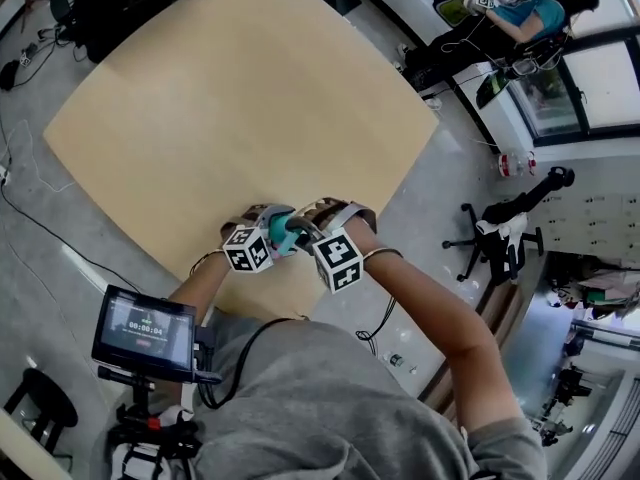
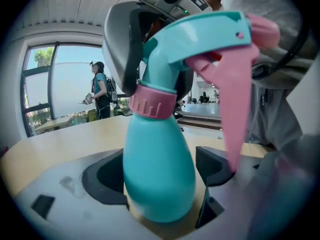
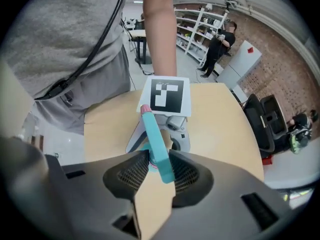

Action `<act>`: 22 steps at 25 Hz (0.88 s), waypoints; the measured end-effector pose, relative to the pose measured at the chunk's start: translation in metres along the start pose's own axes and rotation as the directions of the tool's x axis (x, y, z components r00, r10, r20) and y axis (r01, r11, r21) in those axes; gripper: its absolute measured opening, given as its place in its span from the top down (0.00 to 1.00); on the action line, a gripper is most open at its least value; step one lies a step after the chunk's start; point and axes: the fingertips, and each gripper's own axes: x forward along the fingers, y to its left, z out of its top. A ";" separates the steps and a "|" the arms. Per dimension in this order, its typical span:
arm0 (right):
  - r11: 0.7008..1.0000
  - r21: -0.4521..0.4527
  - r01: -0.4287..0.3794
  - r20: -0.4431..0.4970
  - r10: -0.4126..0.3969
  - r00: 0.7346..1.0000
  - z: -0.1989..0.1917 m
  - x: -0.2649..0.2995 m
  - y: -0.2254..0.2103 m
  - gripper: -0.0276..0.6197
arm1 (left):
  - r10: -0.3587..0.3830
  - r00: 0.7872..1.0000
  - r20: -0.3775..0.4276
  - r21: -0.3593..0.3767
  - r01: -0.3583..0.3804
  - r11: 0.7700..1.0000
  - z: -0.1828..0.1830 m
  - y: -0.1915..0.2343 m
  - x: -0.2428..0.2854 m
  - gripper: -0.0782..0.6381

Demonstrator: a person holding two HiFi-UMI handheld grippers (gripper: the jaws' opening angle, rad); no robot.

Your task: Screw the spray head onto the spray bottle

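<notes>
The teal spray bottle (image 2: 157, 169) stands on the wooden table (image 1: 240, 98) near its front edge. A pink collar (image 2: 152, 101) joins it to the teal spray head (image 2: 200, 34) with its pink trigger (image 2: 240, 99). My left gripper (image 2: 160, 184) has its jaws wide around the bottle's body, and the right pad (image 2: 215, 166) stands off it. My right gripper (image 3: 159, 164) points down from above, shut on the spray head (image 3: 156, 139). In the head view both grippers meet at the bottle (image 1: 287, 233). The left gripper's marker cube (image 3: 165, 96) shows beyond the head.
A small monitor on a stand (image 1: 145, 330) sits at the lower left, off the table. An office chair (image 1: 495, 238) stands to the right, and black equipment (image 1: 120, 3) lies past the far left corner. A person (image 1: 530, 13) sits far behind.
</notes>
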 end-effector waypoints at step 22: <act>0.977 0.193 -0.087 0.151 0.058 0.987 0.045 -0.092 0.124 0.76 | 0.137 0.984 0.111 -0.089 -0.128 0.988 0.099 -0.120 0.009 0.34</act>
